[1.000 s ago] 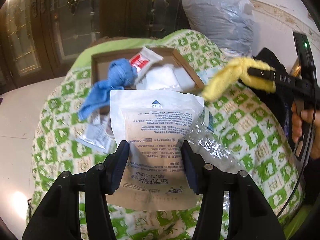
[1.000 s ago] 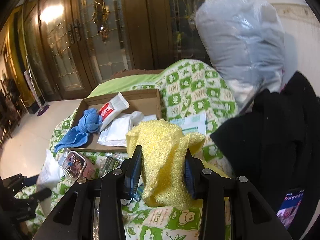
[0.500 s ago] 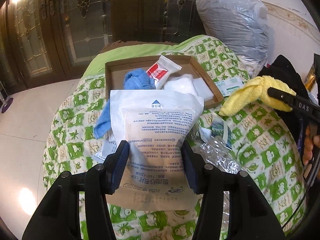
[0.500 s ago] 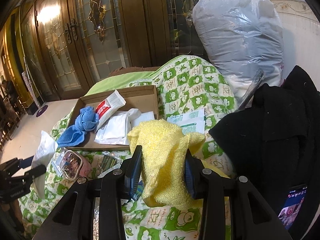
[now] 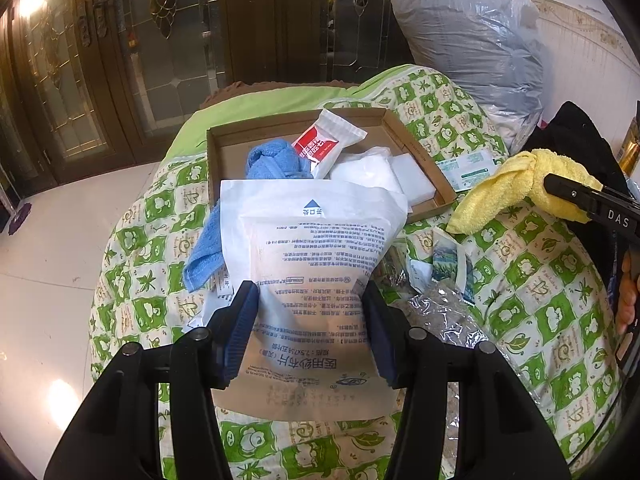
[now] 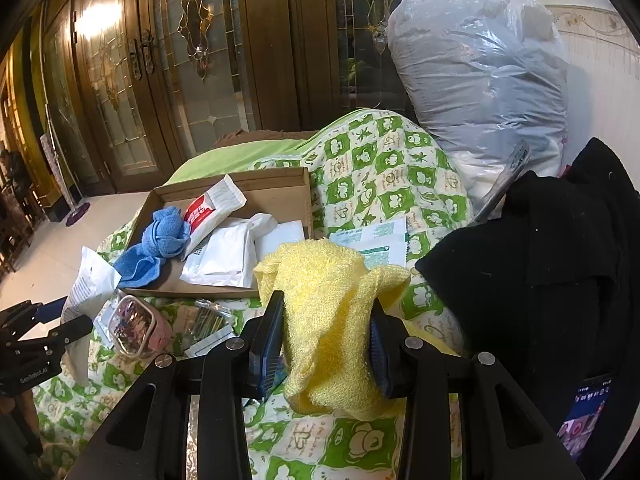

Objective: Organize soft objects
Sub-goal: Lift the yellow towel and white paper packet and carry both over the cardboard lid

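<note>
- Yellow towel: pinched between the right gripper pads, bunched and drooping below them.
- White gauze packet (printed text upside down): clamped flat by the left gripper, standing up past its fingertips.
- Beyond both claws, the cardboard tray on the green checked quilt holds a knotted blue cloth, a red-and-white sachet and white packs.
</note>
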Tool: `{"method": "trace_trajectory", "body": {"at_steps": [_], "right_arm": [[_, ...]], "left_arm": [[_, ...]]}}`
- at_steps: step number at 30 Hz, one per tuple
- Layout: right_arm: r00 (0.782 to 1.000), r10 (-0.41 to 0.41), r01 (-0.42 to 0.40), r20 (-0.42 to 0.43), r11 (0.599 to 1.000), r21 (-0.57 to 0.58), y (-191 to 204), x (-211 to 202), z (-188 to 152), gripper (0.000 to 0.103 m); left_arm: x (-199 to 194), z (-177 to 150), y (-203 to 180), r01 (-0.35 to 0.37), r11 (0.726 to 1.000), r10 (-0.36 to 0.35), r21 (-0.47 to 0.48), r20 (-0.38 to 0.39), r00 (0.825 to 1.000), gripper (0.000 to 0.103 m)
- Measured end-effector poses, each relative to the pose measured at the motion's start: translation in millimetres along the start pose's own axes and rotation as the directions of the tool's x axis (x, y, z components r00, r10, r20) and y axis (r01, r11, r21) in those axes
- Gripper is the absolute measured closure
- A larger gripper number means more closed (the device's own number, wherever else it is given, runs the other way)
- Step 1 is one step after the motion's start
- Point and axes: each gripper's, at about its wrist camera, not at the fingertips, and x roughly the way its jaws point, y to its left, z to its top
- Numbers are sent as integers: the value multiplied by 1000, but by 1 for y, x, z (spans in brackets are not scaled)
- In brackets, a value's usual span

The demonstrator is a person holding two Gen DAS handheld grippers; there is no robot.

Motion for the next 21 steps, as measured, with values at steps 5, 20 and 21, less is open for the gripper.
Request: {"method": "trace_trajectory", "body": {"at_steps": [5, 20, 21], "right_arm": [[1000, -6, 6, -7, 1000, -11, 1, 4, 0, 66], [1000, -22, 22, 0, 998, -57, 9, 13, 9, 66], [1000, -22, 22, 4, 998, -63, 10, 13, 12, 66]], "left_arm": [[2, 3, 0, 1, 1000, -1, 3, 2, 1000, 52], [8, 17, 0, -4, 1000, 4, 24, -2, 1000, 52], [9, 18, 0, -4, 1000, 4, 25, -1, 1000, 52]]}}
